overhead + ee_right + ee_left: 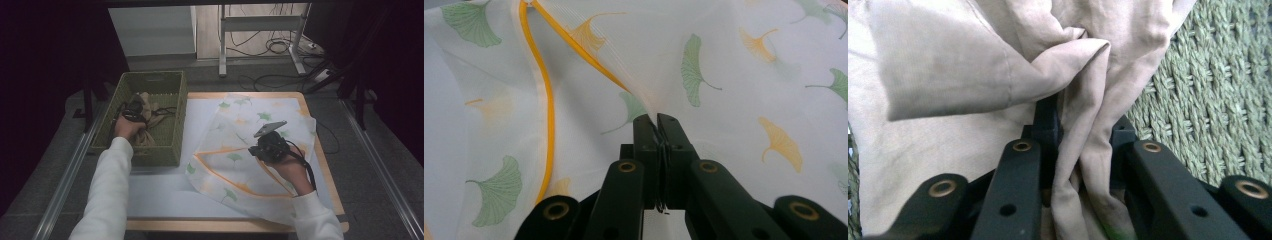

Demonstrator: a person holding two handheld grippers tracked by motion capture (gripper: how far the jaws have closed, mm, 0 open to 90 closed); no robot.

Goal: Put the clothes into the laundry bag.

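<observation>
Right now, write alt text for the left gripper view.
The left gripper grips a bunched fold of beige cloth between its two black jaws, which stand a little apart around it. The green woven basket wall rises behind, on the right.

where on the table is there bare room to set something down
Free: the white mat along the near edge, between the basket and the leaf-print cloth, and a strip behind it toward the far edge. Crowded: the basket, holding beige cloth, and the right half under the print.

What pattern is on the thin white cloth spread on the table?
Green and orange ginkgo leaves with an orange border line on the thin white cloth, clearest in the right gripper view.
</observation>
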